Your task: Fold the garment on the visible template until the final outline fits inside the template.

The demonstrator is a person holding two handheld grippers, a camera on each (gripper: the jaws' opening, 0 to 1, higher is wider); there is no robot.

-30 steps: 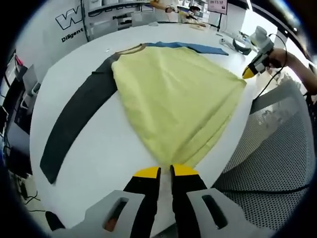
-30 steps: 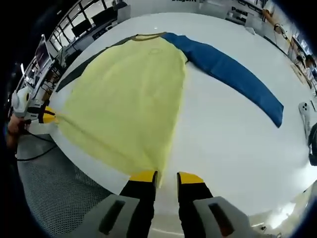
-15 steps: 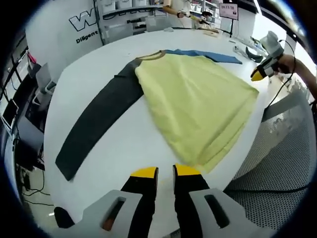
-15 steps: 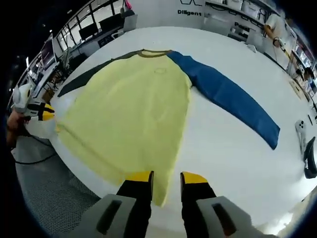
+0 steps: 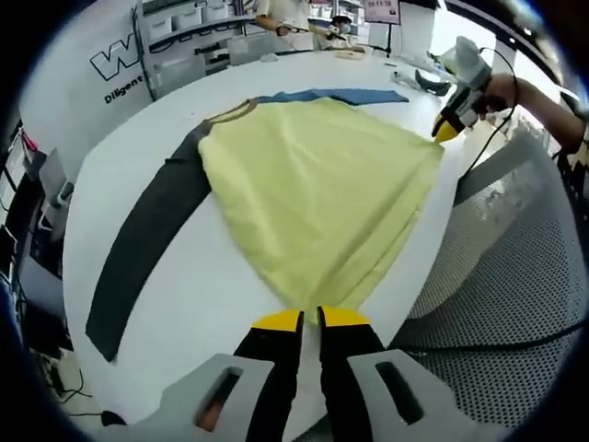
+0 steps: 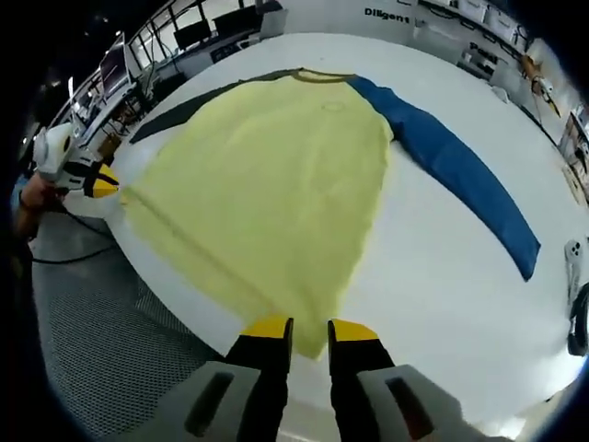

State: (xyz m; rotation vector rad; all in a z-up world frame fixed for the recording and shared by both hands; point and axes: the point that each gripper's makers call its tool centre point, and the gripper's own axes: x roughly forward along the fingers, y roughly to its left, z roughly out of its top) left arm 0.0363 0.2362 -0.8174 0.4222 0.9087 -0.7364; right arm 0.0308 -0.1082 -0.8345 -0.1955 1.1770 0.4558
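Left gripper view shows the white table (image 5: 212, 276) with the garment (image 5: 313, 184) spread flat on it: yellow body, dark grey sleeve (image 5: 147, 239) stretched one way, blue sleeve (image 6: 460, 166) the other. No template outline is visible on the table. Half a second ago both grippers hung just off the hem; now each is back at a bottom corner. The left gripper (image 5: 309, 319) has its jaws nearly together at the hem corner, though a firm pinch cannot be confirmed. The right gripper (image 6: 301, 325) stands with jaws slightly apart over the other corner. I judge the first fold, hem toward collar, is about to begin.
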